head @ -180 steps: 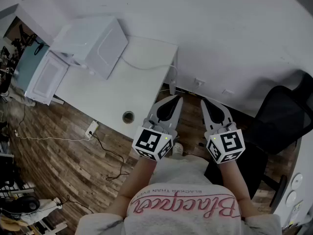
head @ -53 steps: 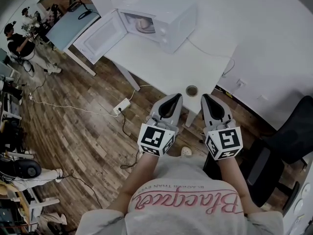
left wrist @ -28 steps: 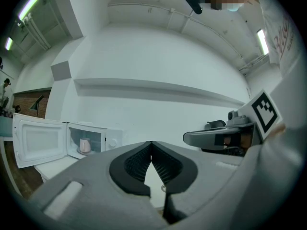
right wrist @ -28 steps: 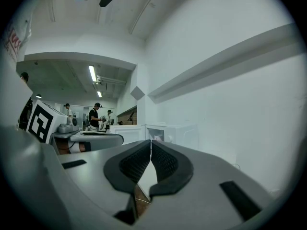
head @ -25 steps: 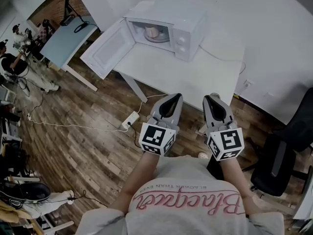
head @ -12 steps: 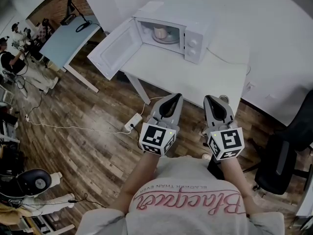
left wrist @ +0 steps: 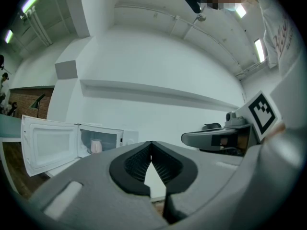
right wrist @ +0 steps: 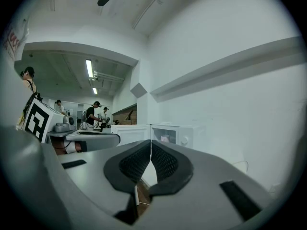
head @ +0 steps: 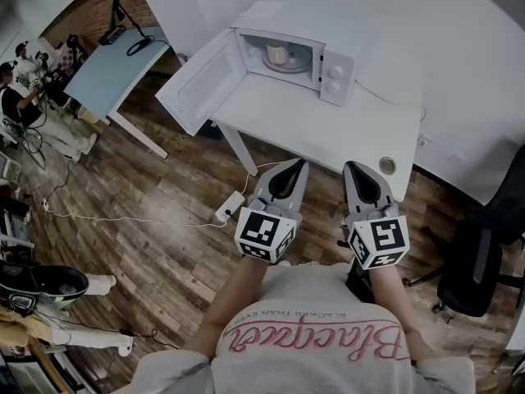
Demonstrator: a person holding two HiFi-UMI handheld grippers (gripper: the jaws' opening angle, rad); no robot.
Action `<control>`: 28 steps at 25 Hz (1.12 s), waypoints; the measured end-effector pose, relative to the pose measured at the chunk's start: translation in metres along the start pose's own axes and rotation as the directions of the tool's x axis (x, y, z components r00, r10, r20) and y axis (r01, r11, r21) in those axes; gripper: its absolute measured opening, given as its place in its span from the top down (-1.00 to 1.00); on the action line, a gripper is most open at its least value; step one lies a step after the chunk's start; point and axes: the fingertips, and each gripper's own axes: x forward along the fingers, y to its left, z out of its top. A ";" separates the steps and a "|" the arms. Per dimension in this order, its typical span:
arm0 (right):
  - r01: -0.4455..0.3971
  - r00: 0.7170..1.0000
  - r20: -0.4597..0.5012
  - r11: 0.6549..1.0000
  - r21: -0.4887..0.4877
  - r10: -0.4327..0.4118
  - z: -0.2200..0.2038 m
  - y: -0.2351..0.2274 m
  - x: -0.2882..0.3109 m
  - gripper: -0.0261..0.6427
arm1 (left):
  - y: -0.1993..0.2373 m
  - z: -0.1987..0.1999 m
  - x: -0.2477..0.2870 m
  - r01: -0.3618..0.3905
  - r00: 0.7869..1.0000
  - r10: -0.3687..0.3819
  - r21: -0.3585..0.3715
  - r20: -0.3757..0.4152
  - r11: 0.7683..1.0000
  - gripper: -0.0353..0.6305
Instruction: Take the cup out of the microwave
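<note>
A white microwave (head: 328, 25) stands at the back of a white table (head: 344, 130), its door (head: 201, 80) swung wide to the left. Inside, a pale pink cup (head: 277, 53) sits on the turntable; it also shows small in the left gripper view as the cup (left wrist: 96, 146) and in the right gripper view as the cup (right wrist: 165, 139). My left gripper (head: 293, 164) and right gripper (head: 351, 167) are held side by side at the table's near edge, well short of the microwave. Both are shut with nothing between the pads.
A round cable hole (head: 386, 165) is in the table's right corner. A power strip (head: 229, 207) and cable lie on the wooden floor. A black office chair (head: 480, 253) stands at right. A blue-grey table (head: 107, 64) and people (head: 25, 97) are at far left.
The microwave and table have come nearer and shifted right in the head view as I walked toward them. Both grippers stay shut and side by side.
</note>
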 end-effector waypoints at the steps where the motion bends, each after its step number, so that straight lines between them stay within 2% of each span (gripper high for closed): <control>1: 0.007 1.000 -0.001 1.000 0.005 -0.007 0.000 0.003 0.001 0.88 | 0.002 0.000 -0.003 0.007 1.000 -0.007 0.001 -0.002 1.000 0.88; 14: 0.052 0.998 -0.028 0.998 0.027 -0.051 -0.012 0.052 0.007 0.88 | 0.027 -0.014 -0.036 0.070 0.997 -0.071 -0.018 -0.037 0.997 0.88; 28: 0.013 0.998 -0.060 1.000 0.016 -0.012 -0.014 0.069 0.019 0.88 | 0.049 -0.015 -0.040 0.042 0.999 -0.044 -0.058 -0.031 0.997 0.88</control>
